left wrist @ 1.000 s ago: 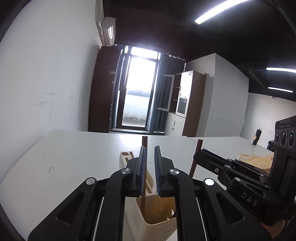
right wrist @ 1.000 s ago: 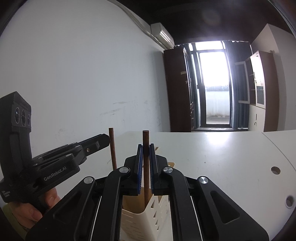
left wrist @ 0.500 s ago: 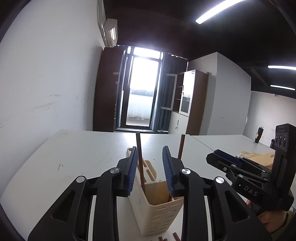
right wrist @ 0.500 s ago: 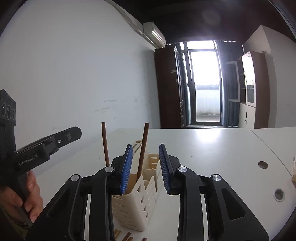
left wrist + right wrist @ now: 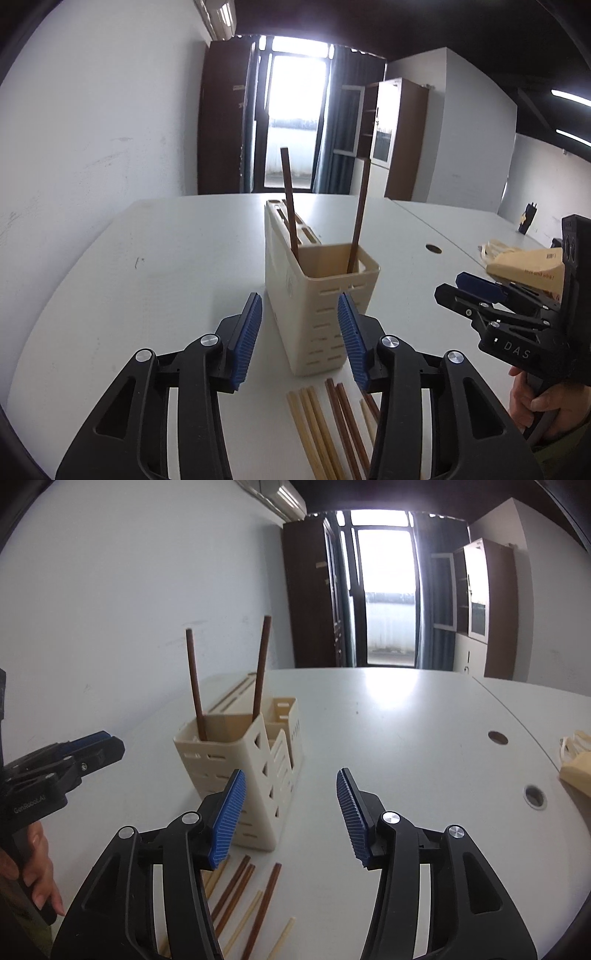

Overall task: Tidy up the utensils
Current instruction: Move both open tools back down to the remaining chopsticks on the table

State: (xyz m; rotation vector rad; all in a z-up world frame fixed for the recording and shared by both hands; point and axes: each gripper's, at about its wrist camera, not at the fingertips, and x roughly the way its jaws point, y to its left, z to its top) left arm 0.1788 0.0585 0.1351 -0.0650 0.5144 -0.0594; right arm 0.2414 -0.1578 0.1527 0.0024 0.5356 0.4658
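Two dark chopsticks (image 5: 290, 206) stand in the cream utensil holder (image 5: 317, 295) while several lie on the bench (image 5: 166, 258); left claw (image 5: 299, 339) and right claw (image 5: 291, 816), empty, are opening.

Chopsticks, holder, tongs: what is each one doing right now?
Dark chopsticks: two standing, leaning, in the holder.
Holder: upright on the table.
Loose chopsticks: dark and pale, lying flat in front of the holder.
Left tongs: opening, gripping nothing.
Right tongs: opening, gripping nothing.
Cabinet door: open.
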